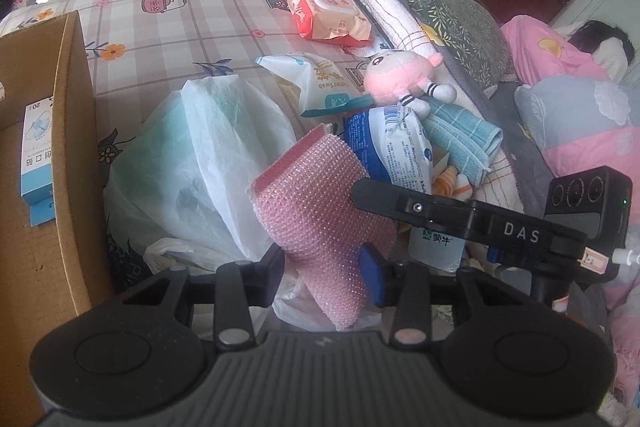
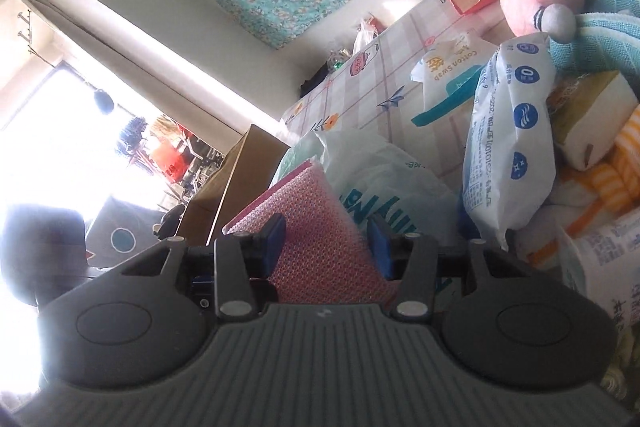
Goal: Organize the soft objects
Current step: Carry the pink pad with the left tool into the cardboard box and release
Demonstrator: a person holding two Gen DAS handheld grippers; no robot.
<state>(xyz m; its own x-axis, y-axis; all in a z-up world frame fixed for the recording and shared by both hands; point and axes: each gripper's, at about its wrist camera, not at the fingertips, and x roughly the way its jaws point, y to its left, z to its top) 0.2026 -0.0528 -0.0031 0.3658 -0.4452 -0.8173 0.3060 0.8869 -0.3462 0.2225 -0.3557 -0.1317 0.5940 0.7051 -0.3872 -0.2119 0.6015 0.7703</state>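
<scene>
Both the left tongs (image 1: 326, 269) and right tongs (image 2: 326, 245) are clamped on the pink mesh sponge (image 1: 320, 203), held above the bed (image 1: 168, 27); cardboard box (image 1: 68, 147) holds one small carton (image 1: 36, 155); the plush doll (image 1: 400, 71) and the packets remain unsorted; task apparently early.

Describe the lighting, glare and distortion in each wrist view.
Left wrist view: even daylight, with fisheye bending at the edges, so the cardboard box bows; the pink sponge is sharp. Right wrist view: the window is blown out, washing the left side in glare, and the frame is tilted; the sponge stays readable.
</scene>
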